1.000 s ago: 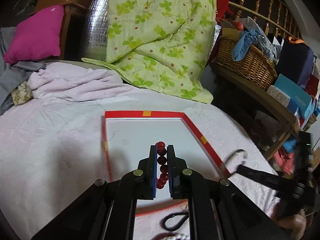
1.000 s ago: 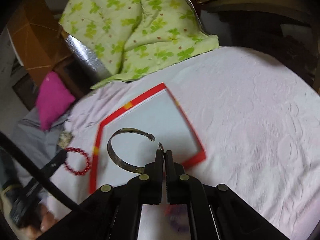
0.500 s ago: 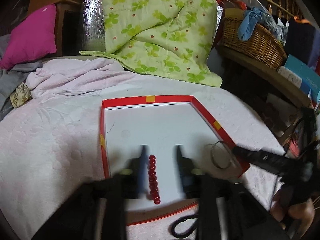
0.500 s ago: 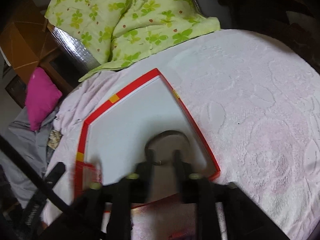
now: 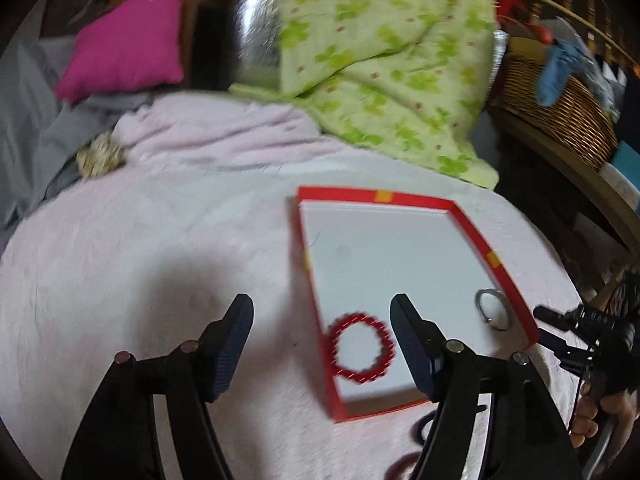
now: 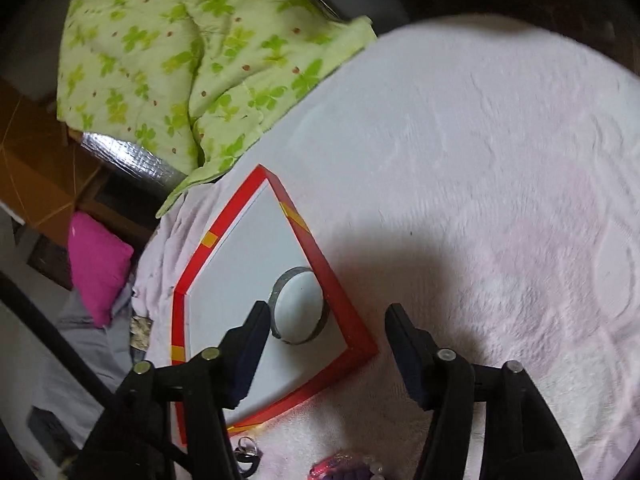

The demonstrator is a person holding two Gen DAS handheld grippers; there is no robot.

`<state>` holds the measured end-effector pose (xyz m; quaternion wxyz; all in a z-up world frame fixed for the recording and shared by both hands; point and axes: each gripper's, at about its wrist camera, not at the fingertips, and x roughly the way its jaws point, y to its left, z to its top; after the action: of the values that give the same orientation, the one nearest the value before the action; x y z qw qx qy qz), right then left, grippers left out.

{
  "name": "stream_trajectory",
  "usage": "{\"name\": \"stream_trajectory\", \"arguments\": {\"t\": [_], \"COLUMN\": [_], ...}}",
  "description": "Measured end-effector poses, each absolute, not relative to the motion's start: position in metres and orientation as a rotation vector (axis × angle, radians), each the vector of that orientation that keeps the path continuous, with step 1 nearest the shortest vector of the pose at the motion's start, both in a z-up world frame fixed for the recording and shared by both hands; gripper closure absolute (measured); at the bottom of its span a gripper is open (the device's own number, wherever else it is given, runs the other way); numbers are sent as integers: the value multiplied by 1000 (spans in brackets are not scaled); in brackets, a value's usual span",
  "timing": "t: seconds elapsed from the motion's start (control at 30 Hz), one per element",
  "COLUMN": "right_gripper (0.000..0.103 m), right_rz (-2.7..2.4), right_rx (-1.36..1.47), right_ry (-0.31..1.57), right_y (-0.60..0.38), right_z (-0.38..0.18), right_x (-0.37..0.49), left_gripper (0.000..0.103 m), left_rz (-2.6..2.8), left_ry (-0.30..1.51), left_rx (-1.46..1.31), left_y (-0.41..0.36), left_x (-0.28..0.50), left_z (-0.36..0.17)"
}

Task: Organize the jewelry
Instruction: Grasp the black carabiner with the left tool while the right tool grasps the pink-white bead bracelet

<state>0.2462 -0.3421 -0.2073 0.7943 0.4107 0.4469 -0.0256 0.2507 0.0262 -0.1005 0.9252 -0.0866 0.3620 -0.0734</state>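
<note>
Gaping wide, left gripper (image 5: 322, 322) and right gripper (image 6: 326, 328) hold nothing.

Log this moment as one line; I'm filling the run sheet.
left tongs: open | right tongs: open | red bead bracelet: in tray | silver bangle: in tray

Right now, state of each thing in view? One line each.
left hand-held gripper: open, holding nothing
right hand-held gripper: open, holding nothing
red bead bracelet: lying flat in the tray, released
silver bangle: lying in the tray near its right rim
red-rimmed tray: open, on the pink blanket
pink blanket: spread flat under the tray
</note>
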Motion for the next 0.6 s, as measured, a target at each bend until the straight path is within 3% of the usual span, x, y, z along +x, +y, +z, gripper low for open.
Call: {"name": "stream_trajectory", "arguments": {"t": [0.03,0.1,0.6], "right_gripper": [75,84,88], "right_rz": [-60,-90,-57], "right_rx": [878,844,692], "right_ry": [978,994,1009], "right_y": [-340,-337,-313], "right_z": [-211,-214,-195], "right_x": [247,246,219], "left_gripper": [31,31,31], "left_rz": [-152,-164,-255], "left_ry": [757,791,866], "left_rx": [-188,-188,-92], "left_y": [29,30,20], "left_x": [252,253,247], "left_z": [-103,-110,-128]}}
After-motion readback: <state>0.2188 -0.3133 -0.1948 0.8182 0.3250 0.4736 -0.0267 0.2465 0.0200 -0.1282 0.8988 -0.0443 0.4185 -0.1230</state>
